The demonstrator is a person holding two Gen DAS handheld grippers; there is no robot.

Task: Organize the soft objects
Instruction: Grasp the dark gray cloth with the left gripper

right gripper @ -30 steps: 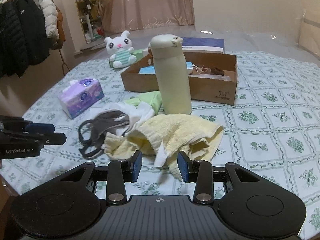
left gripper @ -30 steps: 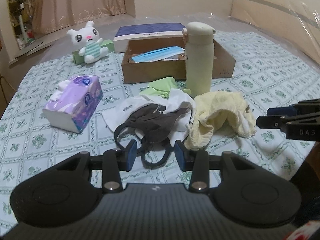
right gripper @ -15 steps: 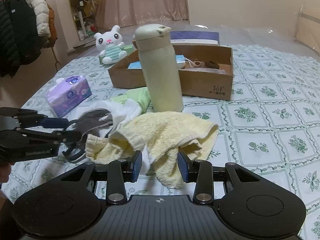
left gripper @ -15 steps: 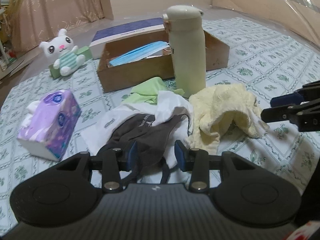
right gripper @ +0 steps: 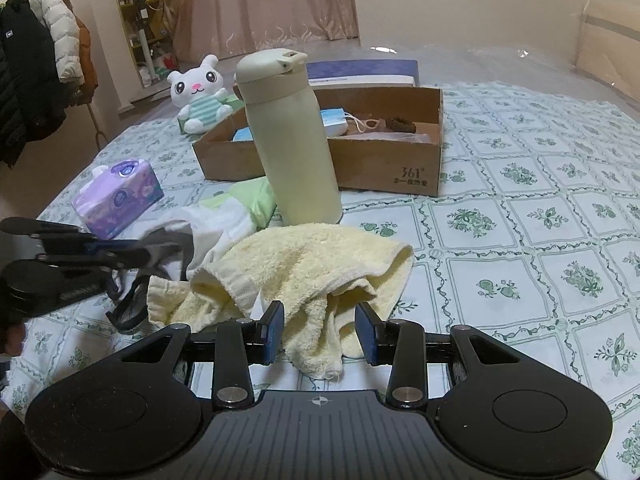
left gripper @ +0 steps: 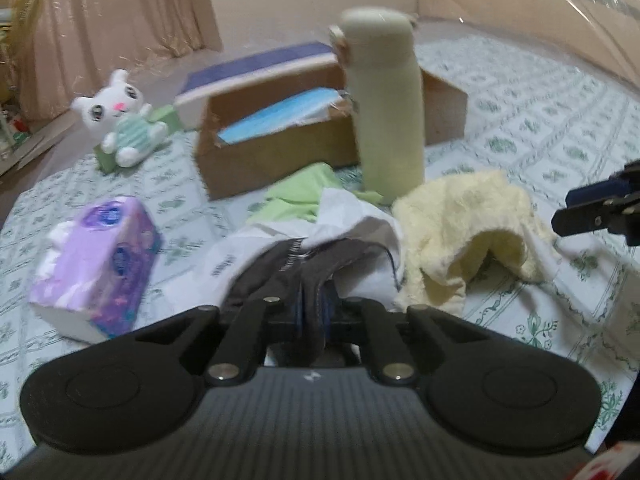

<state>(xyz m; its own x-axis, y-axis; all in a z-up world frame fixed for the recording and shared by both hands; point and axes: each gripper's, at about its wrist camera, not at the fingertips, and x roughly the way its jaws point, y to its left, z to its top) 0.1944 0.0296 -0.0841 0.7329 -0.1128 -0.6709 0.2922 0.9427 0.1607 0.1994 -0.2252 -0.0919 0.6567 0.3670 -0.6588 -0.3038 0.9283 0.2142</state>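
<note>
A dark grey face mask (left gripper: 280,268) lies on a white cloth (left gripper: 248,248) in the heap of soft things on the bed. My left gripper (left gripper: 313,312) is closing, and its pads pinch the mask's near edge. The right wrist view shows that gripper (right gripper: 132,254) at the left with the mask (right gripper: 168,240) in its tips. A yellow towel (right gripper: 312,256) lies crumpled beside the mask. My right gripper (right gripper: 319,334) stands open astride the towel's near fold, pads clear of it. A green cloth (left gripper: 304,196) lies behind the white one.
A tall cream bottle (right gripper: 292,140) stands upright just behind the towel. Behind it is a cardboard box (right gripper: 380,160) with blue masks inside. A purple tissue pack (left gripper: 96,264) lies at the left, and a white plush bunny (left gripper: 124,120) sits further back.
My left gripper came forward and down over the grey mask, and its jaws closed on it. My right gripper edged closer to the yellow towel and stayed open.
</note>
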